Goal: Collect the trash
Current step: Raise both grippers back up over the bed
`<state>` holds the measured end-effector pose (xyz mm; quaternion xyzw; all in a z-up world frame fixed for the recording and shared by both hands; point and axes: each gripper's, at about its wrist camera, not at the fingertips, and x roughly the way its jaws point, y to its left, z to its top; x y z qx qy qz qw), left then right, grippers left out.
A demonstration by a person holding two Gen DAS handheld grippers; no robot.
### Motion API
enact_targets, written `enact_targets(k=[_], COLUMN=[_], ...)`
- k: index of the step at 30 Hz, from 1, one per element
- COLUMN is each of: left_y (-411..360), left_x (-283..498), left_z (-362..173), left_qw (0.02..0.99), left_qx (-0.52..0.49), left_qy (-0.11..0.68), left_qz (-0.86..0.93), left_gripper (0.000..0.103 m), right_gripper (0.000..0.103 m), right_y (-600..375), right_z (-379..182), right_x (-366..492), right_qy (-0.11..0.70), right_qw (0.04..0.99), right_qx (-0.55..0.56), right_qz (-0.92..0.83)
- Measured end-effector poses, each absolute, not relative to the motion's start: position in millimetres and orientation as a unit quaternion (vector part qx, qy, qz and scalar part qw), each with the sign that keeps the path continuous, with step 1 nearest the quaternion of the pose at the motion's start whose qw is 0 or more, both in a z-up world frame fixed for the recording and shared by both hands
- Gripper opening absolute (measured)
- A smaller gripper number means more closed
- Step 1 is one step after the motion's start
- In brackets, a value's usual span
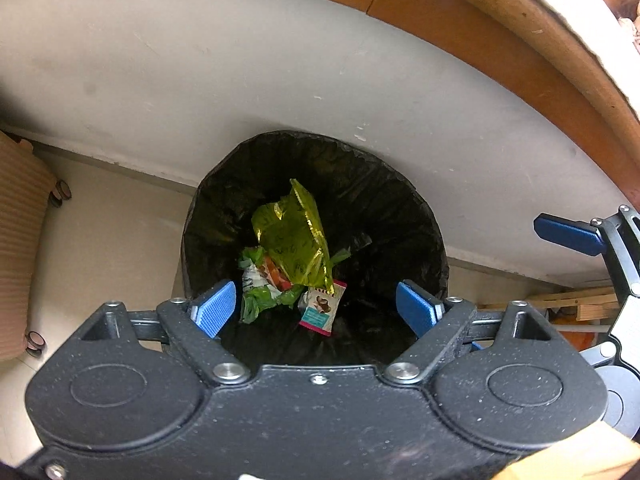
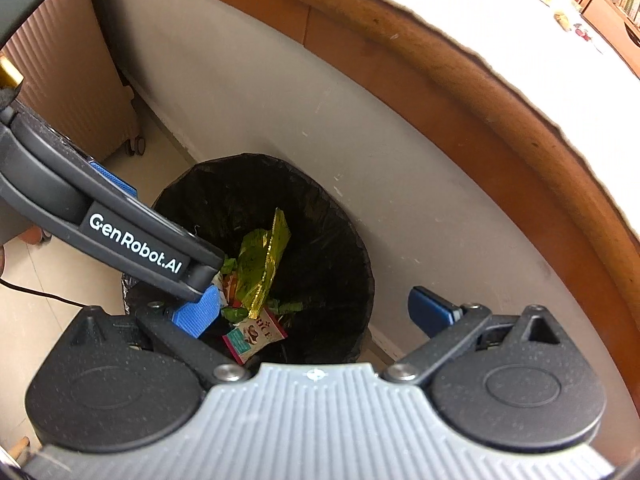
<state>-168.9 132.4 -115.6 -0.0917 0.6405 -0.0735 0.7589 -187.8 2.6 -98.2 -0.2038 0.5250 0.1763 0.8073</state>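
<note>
The left wrist view is looking steeply down into a trash bin (image 1: 404, 216) lined with a black bag and standing on the floor against a pale wall. The left gripper (image 1: 316, 308) is hanging released above the bin's mouth, its blue pads spread wide with nothing between them. Well below it, at the bottom of the bin, a yellow-green wrapper (image 1: 294, 236) is lying on top of crumpled green scraps (image 1: 260, 300), and a small pink-edged packet (image 1: 323, 307) is lying just beside them. In the right wrist view the right gripper (image 2: 314, 312) is also standing wide and empty, hovering over the near side of the bin (image 2: 336, 232); its left pad is over the bin's mouth and its right pad is over the floor beside the bin. The same wrapper (image 2: 264, 256) and packet (image 2: 256, 334) are showing far below between those pads. The left gripper's dark body, lettered GenRobot.AI, is crossing this view from the left above the bin. A ribbed suitcase (image 2: 76, 64) on wheels is standing by the wall.
</note>
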Motion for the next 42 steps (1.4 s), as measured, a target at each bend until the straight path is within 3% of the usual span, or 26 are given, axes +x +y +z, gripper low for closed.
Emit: enact_targets(k=[20,30,42], left_y=[128,136,125], left_x=[-191,-199,-164], left_z=[-82,18,131], left_qw=[0.781,0.842,0.905], left_qx=[-0.085,-0.091,-0.102], left_qy=[0.615,0.526,0.403], left_qz=[-0.066,-0.076,-0.091], left_gripper=[0.087,0.089,0.1], right_gripper=[0.103,0.098,0.093], right_y=[-12,-35,-88], right_z=[-72,13,127], right_x=[-201,-198,-163], right_qy=[0.526,0.513,0.411], right_qw=[0.817,0.843,0.91], right_qx=[-0.163,-0.07,-0.013], right_qz=[0.171,0.147,0.054])
